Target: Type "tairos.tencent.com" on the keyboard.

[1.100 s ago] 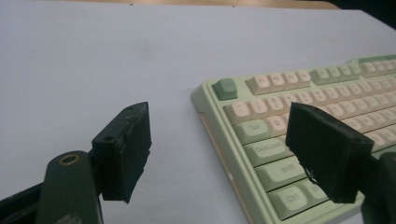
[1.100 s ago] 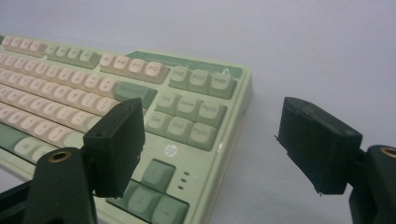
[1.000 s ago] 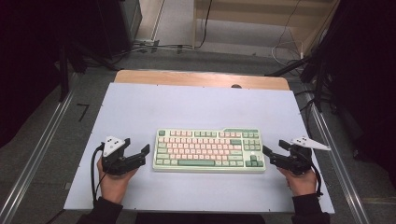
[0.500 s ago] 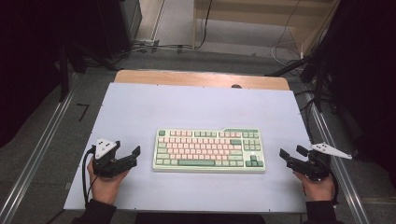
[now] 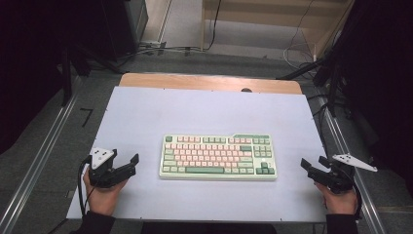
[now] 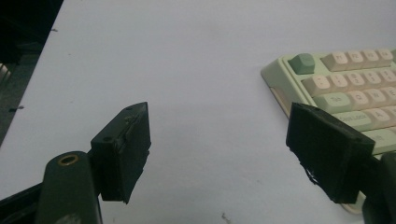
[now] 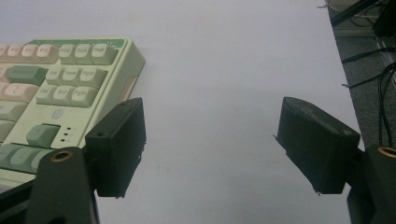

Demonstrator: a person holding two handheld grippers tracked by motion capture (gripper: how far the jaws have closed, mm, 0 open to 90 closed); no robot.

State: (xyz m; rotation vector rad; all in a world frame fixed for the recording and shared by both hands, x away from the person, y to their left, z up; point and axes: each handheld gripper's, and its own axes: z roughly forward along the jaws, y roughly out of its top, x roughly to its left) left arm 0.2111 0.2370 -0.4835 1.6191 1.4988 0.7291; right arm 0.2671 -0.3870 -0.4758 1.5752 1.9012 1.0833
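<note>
Change since earlier frames: both tools have drawn outward and back from the keyboard ends; keyboard itself unmoved.
High view, keyboard [image 5: 218,157]: green-and-pink, flat on the white tabletop [image 5: 209,107], roughly centred, long side running left to right.
High view, left tool [image 5: 122,165]: near the tabletop's front left corner, well apart from the keyboard's left end, jaws spread and pointing toward it; nothing held. Person's left hand [image 5: 102,192] grips it from below.
High view, right tool [image 5: 311,168]: near the front right edge, well apart from the keyboard's right end, jaws apart, nothing between them. Right hand [image 5: 339,200] holds it; grey three-cornered plate on top.
Left gripper view, left tool [image 6: 217,154]: two black jaws wide open, bare tabletop between them. Keyboard's left end [image 6: 336,84] lies at upper right, partly behind the right-hand jaw, not touched.
Right gripper view, right tool [image 7: 210,149]: jaws wide open, empty, bare tabletop in the gap. Keyboard's right end [image 7: 60,74] at left, beyond the left-hand jaw, clear of it. Floor with cables [image 7: 373,65] past the tabletop edge at right.
</note>
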